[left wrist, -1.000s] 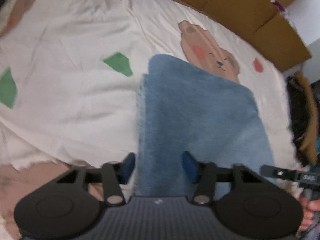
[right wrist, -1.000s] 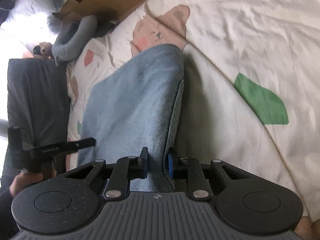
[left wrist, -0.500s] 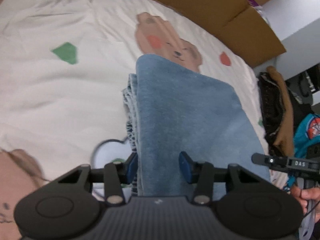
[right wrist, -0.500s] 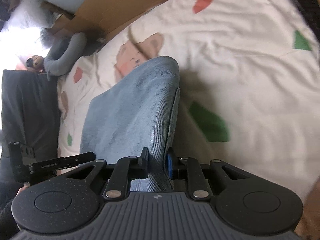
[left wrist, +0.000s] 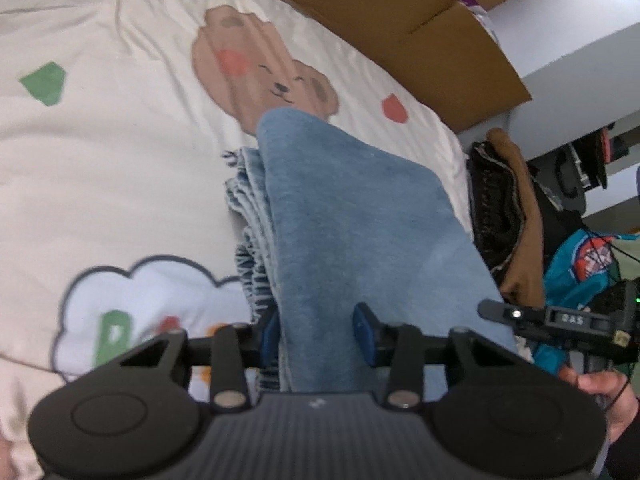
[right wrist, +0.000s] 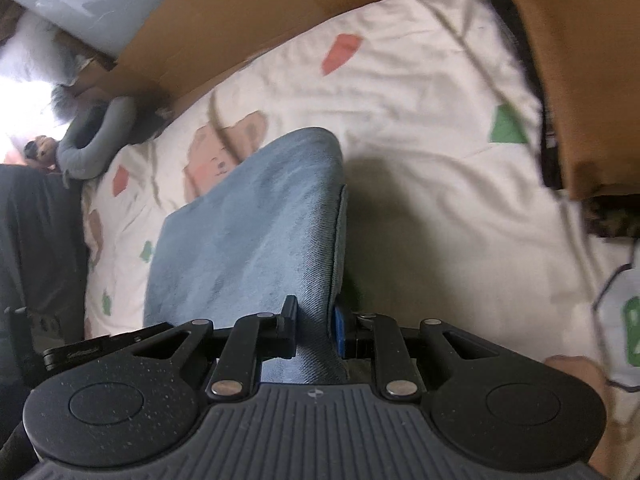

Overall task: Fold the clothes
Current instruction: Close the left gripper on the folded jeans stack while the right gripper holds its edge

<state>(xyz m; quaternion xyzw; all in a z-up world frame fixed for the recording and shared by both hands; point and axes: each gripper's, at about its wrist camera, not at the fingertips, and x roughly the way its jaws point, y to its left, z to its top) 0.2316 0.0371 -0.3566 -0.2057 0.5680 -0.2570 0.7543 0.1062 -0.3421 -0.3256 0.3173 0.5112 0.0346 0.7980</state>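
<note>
The near edge of the folded blue garment (right wrist: 256,232) is clamped between the narrowly set jaws of the right gripper (right wrist: 314,330). Its other near corner is straddled by the wider-set left gripper (left wrist: 318,330), fingers against the layered folds. Ahead of both grippers, the cloth is stretched out over the bear-print bedsheet (left wrist: 120,160).

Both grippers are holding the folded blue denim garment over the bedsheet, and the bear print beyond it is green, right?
Not quite: the bear print is brown with a pink cheek, as the left wrist view shows. Both the left gripper and right gripper do grip the folded blue denim garment over the bedsheet.
</note>
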